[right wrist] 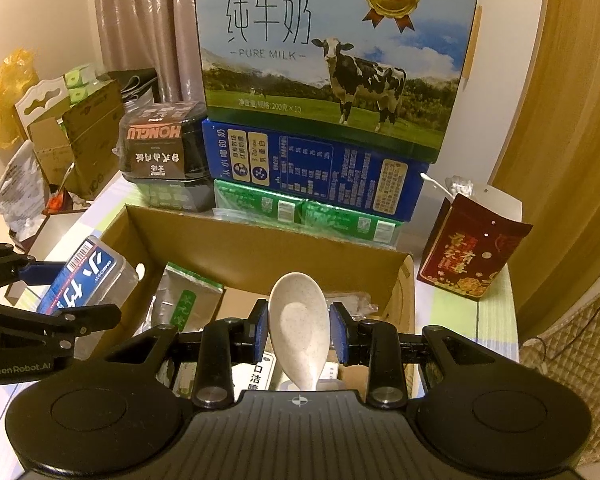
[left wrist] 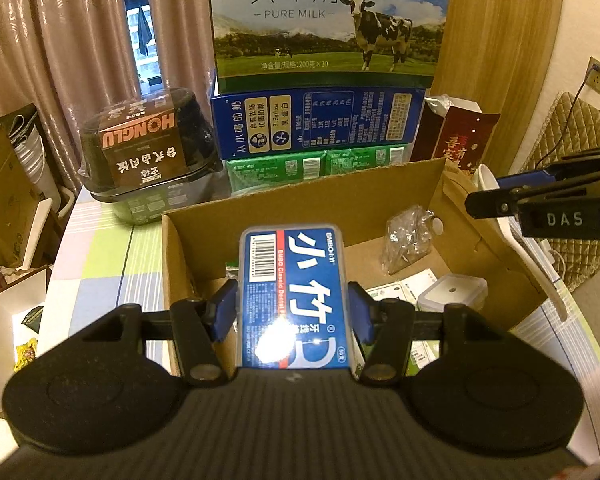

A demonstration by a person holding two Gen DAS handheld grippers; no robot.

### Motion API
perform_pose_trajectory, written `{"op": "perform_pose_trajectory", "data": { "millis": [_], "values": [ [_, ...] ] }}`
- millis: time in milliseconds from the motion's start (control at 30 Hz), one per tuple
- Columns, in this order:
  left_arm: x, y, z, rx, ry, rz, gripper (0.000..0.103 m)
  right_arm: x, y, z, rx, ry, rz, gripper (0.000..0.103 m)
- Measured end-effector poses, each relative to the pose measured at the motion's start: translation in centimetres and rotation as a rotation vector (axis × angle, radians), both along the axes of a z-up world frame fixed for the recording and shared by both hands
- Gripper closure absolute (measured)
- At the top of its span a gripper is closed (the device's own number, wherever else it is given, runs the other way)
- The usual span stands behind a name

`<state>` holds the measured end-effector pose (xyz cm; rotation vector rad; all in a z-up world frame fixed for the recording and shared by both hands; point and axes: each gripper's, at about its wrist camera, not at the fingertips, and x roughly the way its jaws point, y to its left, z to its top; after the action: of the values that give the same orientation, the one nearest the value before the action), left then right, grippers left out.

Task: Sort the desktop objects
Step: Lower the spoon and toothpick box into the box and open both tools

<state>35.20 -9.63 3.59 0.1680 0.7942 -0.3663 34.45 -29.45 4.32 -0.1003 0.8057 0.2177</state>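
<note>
The left gripper (left wrist: 292, 312) clamps the floss box (left wrist: 294, 292), held above the carton's (left wrist: 300, 200) seven-o'clock corner; the right gripper (right wrist: 299, 334) pinches the spoon (right wrist: 299, 324) above the carton's five-o'clock side; milk boxes (right wrist: 332, 60) stand stacked at twelve o'clock behind the carton.

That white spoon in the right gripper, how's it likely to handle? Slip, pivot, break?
The spoon looks rigid, smooth, speckled plastic, so probably light and not fragile. The right gripper pinches it at the narrow neck below the bowl, so it may pivot or slide between the pads. Dropped into the cardboard box, its curved bowl would likely rock.
</note>
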Motion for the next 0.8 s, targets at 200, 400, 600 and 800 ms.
{"op": "perform_pose_trajectory", "data": {
  "millis": [200,400,600,800],
  "values": [
    [1.0,0.0,-0.4,-0.024,-0.002,0.026,0.050,0.8,0.1,-0.9,0.009,0.008,-0.007,0.074],
    [0.6,0.3,-0.8,-0.027,-0.021,0.013,0.040,1.2,0.5,-1.6,0.004,0.017,-0.002,0.074],
    [0.0,1.4,-1.0,-0.041,-0.028,0.022,0.040,1.6,1.2,-2.0,0.006,0.019,0.002,0.074],
    [-0.7,2.5,-0.8,-0.069,-0.033,0.032,0.040,2.0,2.3,-1.7,0.021,-0.002,0.010,0.073]
  ]
}}
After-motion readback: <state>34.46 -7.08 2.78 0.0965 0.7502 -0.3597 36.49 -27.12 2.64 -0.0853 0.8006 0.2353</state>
